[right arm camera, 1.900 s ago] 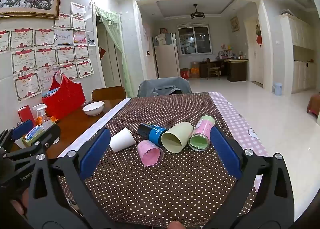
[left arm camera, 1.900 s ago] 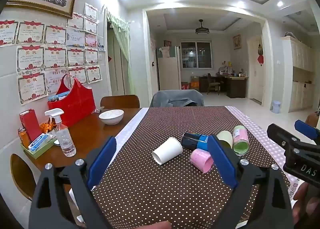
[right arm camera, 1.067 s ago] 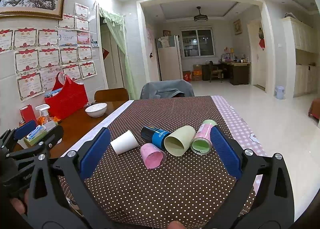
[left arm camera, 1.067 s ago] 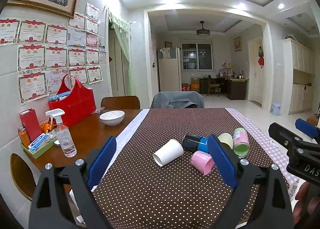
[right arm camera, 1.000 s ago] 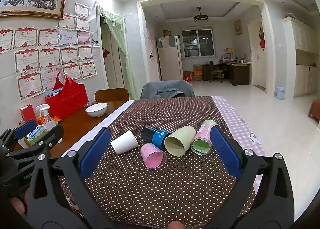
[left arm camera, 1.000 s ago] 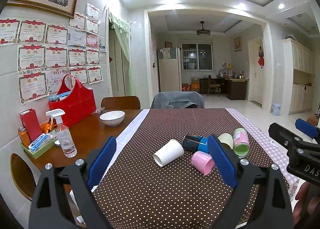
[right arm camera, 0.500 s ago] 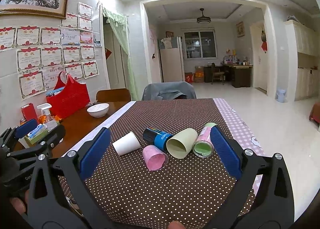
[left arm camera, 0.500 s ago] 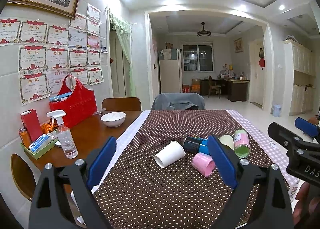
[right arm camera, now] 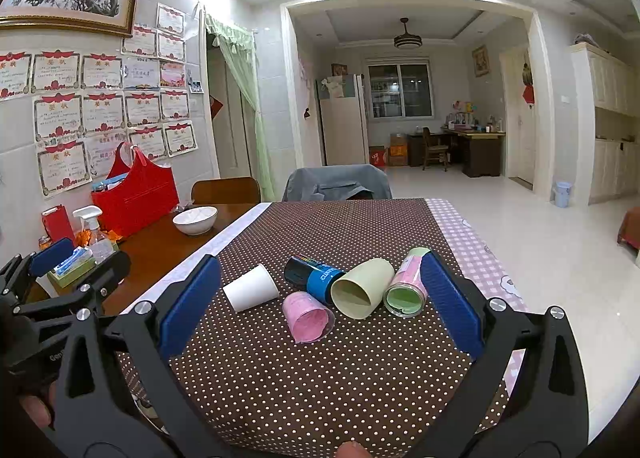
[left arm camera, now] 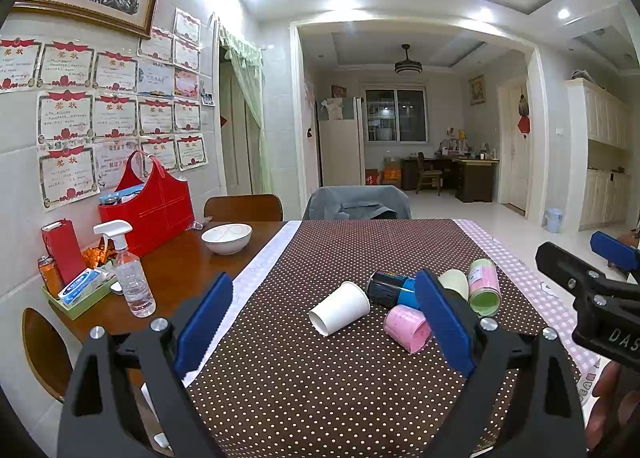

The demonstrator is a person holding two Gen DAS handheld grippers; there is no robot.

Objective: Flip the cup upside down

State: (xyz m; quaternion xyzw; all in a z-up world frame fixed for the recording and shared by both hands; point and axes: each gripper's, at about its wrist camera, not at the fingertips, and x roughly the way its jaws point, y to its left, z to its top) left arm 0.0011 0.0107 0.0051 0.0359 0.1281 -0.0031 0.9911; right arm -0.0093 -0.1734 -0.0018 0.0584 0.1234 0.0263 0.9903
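Several cups lie on their sides on the brown dotted tablecloth (right arm camera: 320, 370): a white paper cup (right arm camera: 251, 293) (left arm camera: 339, 313), a pink cup (right arm camera: 307, 316) (left arm camera: 407, 327), a black and blue cup (right arm camera: 314, 275) (left arm camera: 390, 288), a pale yellow-green cup (right arm camera: 362, 293) (left arm camera: 454, 282), and a pink cup with a green inside (right arm camera: 406, 289) (left arm camera: 483, 286). My left gripper (left arm camera: 322, 320) is open and empty, held short of the cups. My right gripper (right arm camera: 318, 308) is open and empty, also short of them.
On the bare wood at the left stand a white bowl (left arm camera: 226, 238), a spray bottle (left arm camera: 130, 272), a red bag (left arm camera: 150, 208) and a green tray (left arm camera: 76, 292) of small items. Chairs stand at the far end. The table's right edge drops to the floor.
Both grippers have risen and drawn back slightly, so the cups sit a little lower in each view. The cups have not moved.
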